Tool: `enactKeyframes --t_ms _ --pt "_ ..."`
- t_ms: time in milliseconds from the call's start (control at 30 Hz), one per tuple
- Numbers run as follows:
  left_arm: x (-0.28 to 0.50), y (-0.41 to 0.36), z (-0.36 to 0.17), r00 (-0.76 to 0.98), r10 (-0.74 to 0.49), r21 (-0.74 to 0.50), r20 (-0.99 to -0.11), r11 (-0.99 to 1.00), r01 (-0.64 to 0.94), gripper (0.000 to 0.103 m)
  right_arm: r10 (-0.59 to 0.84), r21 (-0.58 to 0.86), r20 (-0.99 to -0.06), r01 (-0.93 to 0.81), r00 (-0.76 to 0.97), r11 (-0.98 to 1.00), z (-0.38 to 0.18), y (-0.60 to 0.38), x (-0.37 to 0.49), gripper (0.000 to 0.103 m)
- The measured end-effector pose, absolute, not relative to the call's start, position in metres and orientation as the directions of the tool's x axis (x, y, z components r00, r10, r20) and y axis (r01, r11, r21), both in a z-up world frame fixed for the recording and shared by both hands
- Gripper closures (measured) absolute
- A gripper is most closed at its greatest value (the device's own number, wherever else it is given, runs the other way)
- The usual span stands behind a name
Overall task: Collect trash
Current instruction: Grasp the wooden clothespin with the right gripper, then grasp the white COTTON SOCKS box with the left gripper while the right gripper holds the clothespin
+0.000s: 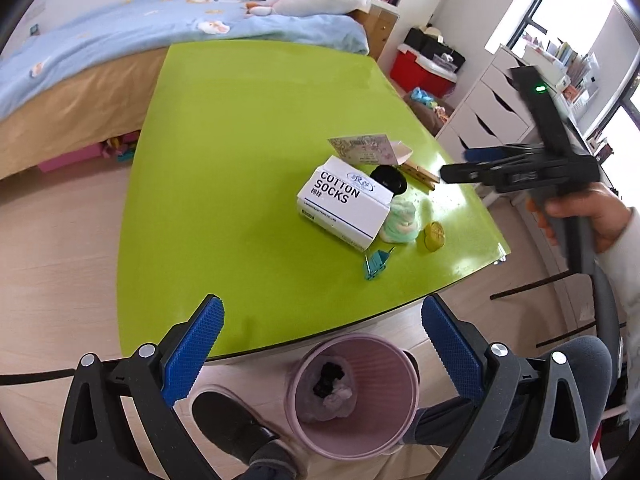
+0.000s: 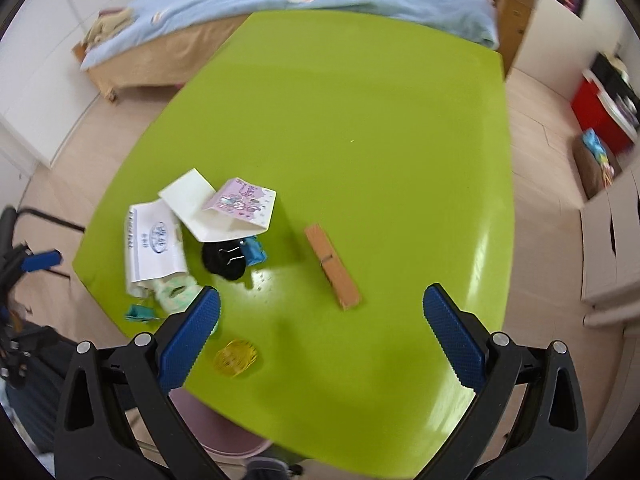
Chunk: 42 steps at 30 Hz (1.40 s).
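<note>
Both my grippers are spread wide and carry nothing. My left gripper hangs off the near edge of the green table, directly above the pink wastebasket on the floor, which already holds some dark and pale scraps. My right gripper hovers over the near part of the tabletop, its left finger close to the yellow round lid and its right finger over bare green.

The trash sits in one cluster near the table's corner: a white sock box, a crumpled mint-and-white wad tucked against it, a black lump, a folded pink-printed card, a large wooden clothespin lying apart from the pile, and teal binder clips.

I judge the right hand's next pick is the yellow lid or the clothespin. For the clothespin I should turn my wrist so the fingers cross its narrow width, lower until the pads bracket it, then close. The lid is flat and low, so I'd slide one pad under its rim at the table edge.

The box reads "COTTON SOCKS" in dark blue, with smaller print I cannot read. The card's lettering is too small.
</note>
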State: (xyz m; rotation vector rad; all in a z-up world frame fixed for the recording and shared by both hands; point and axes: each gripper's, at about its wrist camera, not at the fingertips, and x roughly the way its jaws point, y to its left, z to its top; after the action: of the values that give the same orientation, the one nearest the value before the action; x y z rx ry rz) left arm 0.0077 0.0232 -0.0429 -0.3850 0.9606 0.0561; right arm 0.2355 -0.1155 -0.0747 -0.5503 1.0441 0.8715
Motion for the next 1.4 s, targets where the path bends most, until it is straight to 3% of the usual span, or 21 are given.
enactKeyframes --t_ms 67,133,267,533,600,1167,1400 --pt "0.007 0.024 -0.045 0.576 -0.122 -0.299 -0.808 0.928 -0.222 0.008 0.34 -0.004 -0.914 -0.845 0.22 0.534 -0.081 -0.108 0.24 0.006" --pt "0.008 0.025 -0.046 0.574 -0.13 -0.307 -0.809 0.925 -0.224 0.008 0.33 -0.014 -0.92 -0.858 0.213 0.514 -0.086 -0.103 0.244 0.024" --pt "0.009 0.023 -0.046 0.576 -0.136 -0.312 -0.806 0.925 -0.219 0.008 0.304 -0.035 -0.93 -0.873 0.207 0.486 -0.095 -0.093 0.245 0.036" --pt "0.011 0.019 -0.046 0.575 -0.134 -0.304 -0.807 0.929 -0.21 0.008 0.279 -0.059 -0.934 -0.869 0.221 0.492 -0.103 -0.09 0.244 0.083" --pt "0.01 0.018 -0.046 0.575 -0.13 -0.3 -0.807 0.93 -0.21 0.008 0.276 -0.075 -0.931 -0.862 0.241 0.501 -0.101 -0.092 0.244 0.089" --pt "0.05 0.01 -0.03 0.579 -0.09 -0.176 -0.81 0.98 -0.094 0.008 0.411 0.056 -0.881 -0.811 0.234 0.582 -0.064 -0.147 0.203 0.09" --pt "0.089 0.01 -0.037 0.509 -0.089 -0.101 -0.856 0.995 0.004 0.008 0.436 0.081 -0.871 -0.809 0.226 0.582 -0.062 -0.156 0.192 0.09"
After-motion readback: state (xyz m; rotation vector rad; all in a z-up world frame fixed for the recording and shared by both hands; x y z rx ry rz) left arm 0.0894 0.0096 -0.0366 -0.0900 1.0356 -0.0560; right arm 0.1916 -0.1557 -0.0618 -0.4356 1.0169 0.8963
